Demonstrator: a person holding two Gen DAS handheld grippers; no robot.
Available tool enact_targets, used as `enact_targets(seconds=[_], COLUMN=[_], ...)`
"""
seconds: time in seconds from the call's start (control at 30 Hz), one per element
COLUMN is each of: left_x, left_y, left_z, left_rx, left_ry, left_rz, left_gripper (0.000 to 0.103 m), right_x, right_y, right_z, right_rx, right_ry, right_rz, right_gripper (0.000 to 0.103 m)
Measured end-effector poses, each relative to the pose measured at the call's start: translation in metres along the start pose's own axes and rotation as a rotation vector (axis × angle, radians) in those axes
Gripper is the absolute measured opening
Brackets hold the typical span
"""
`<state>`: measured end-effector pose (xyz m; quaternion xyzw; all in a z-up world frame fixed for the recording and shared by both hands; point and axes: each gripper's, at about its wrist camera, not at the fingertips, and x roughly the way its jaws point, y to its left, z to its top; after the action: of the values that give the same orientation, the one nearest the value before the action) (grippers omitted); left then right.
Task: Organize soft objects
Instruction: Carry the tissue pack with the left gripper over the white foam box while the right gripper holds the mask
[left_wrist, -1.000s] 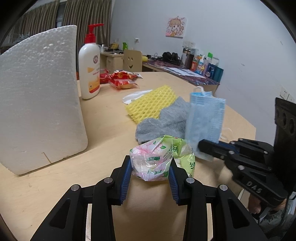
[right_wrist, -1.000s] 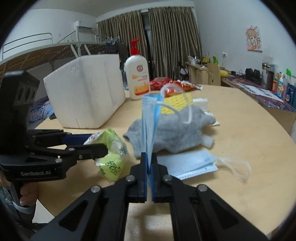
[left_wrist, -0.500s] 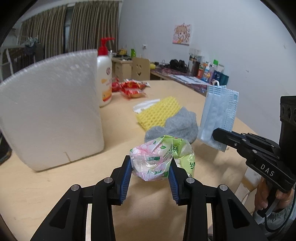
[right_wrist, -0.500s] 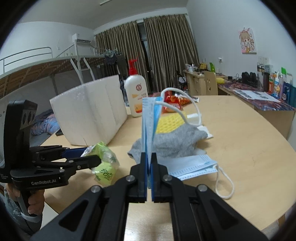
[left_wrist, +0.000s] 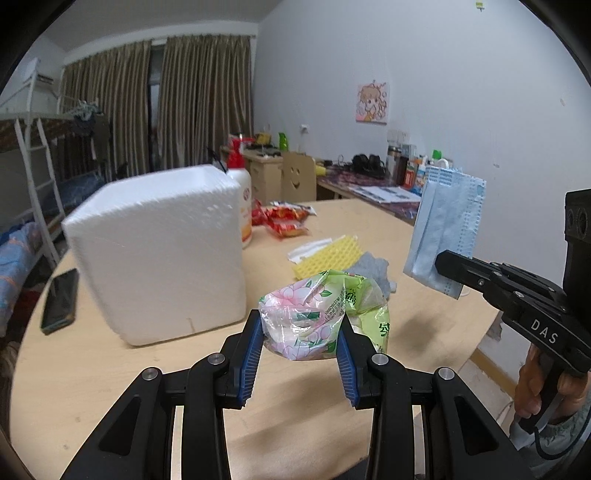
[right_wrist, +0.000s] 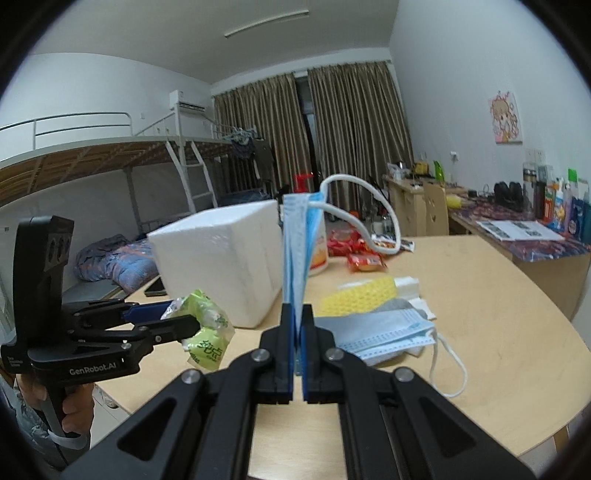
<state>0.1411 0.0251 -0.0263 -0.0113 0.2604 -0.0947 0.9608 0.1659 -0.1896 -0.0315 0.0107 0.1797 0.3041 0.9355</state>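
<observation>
Left gripper (left_wrist: 300, 341) tilts down over the table's (left_wrist: 110, 376) near edge, blue ribbed pads pinching a crinkly plastic tissue pack (left_wrist: 321, 317), lifted clear of the wood. Right gripper (right_wrist: 298, 332) points almost level, fingers pressed together on a folded, pleated blue face mask (right_wrist: 295, 251) standing upright, white ear loop arching free. Blocky white foam box (left_wrist: 159, 254) stands near the left edge.

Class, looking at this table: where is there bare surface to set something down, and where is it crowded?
Bare wood lies right of the flat mask, and near the edge before the foam box. Crowded: yellow netting, grey cloth, snack packets beside the lotion bottle.
</observation>
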Motion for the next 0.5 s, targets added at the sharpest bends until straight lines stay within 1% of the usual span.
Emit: enact_targets(seconds=[0.5], left_x=[-0.089], left_y=[0.004], left_z=[-0.003], left_rx=[0.001], left_ry=[-0.169], left_rz=[0.111], left_gripper=[0.039], right_x=[-0.037], right_y=[0.033], right_z=[0.006], right_rx=[-0.055], right_ry=[-0.085], right_rz=[0.06], right_gripper=[0.005])
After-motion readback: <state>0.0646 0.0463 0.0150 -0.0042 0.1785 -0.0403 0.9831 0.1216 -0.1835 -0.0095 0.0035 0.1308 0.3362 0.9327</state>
